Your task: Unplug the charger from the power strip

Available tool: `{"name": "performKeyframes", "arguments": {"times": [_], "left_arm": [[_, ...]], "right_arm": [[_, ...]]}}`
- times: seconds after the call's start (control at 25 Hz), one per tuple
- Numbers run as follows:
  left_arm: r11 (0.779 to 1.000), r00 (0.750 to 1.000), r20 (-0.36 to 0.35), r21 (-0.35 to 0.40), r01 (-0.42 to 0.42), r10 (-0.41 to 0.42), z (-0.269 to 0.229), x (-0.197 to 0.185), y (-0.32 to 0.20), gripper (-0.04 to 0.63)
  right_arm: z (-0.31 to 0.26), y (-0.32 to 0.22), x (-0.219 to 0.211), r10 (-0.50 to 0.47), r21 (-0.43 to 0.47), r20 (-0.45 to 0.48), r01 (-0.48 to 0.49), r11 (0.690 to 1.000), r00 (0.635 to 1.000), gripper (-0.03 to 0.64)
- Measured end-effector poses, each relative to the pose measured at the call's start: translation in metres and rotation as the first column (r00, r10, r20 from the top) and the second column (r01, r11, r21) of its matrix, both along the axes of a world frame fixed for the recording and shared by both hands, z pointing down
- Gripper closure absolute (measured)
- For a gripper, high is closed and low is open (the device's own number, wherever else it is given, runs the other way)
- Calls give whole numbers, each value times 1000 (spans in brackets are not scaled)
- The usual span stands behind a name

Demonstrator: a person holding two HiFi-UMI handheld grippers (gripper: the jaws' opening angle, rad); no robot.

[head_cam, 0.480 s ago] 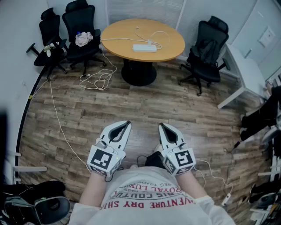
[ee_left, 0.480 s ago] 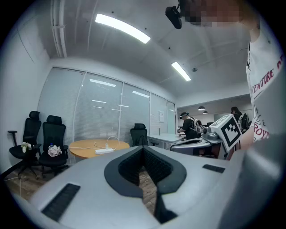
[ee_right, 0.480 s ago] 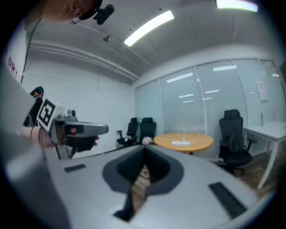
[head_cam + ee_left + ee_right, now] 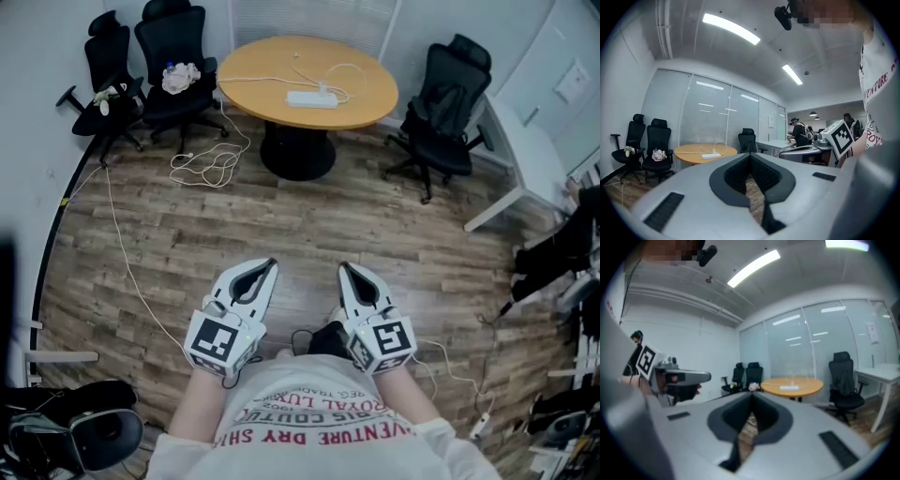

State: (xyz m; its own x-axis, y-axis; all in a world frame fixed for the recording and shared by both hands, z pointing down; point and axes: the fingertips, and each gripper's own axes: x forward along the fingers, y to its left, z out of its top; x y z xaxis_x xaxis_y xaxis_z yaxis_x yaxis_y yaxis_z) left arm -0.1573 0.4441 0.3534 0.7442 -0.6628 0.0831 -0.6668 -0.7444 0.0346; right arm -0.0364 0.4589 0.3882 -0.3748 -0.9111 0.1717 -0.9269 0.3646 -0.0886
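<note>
Both tools sit close in front of the person's shirt, side by side over the wooden floor [image 4: 281, 234]. The left hand-held gripper [image 4: 270, 264] has its jaws pressed together with nothing between them. The right hand-held gripper [image 4: 344, 268] is the same, jaws together and empty. Well away across the room, the white power strip [image 4: 310, 100] lies on the round counter [image 4: 253, 66]. The charger [image 4: 322, 90] stands plugged into it, its white lead [image 4: 349, 79] looping over the top. Black office chairs [image 4: 169, 47] flank the counter, and a white cable [image 4: 211, 169] trails on the floor.
</note>
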Motion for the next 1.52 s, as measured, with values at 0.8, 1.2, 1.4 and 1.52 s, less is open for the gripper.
{"name": "performKeyframes", "arguments": {"times": [0.8, 1.2, 1.4, 1.52], "left_arm": [[988, 992, -35, -99, 118, -122, 28, -10, -25, 563], [974, 978, 39, -92, 208, -206, 27, 32, -114, 563], [961, 966, 14, -94, 260, -260, 20, 64, -178, 563], [962, 966, 39, -82, 259, -257, 21, 99, -210, 563]], "right_arm": [[28, -34, 27, -2, -74, 6, 3, 997, 1000, 588], [33, -142, 69, -90, -77, 39, 92, 993, 995, 588], [22, -211, 110, -114, -48, 33, 115, 992, 993, 588], [21, -249, 143, -123, -56, 30, 125, 991, 992, 588]]}}
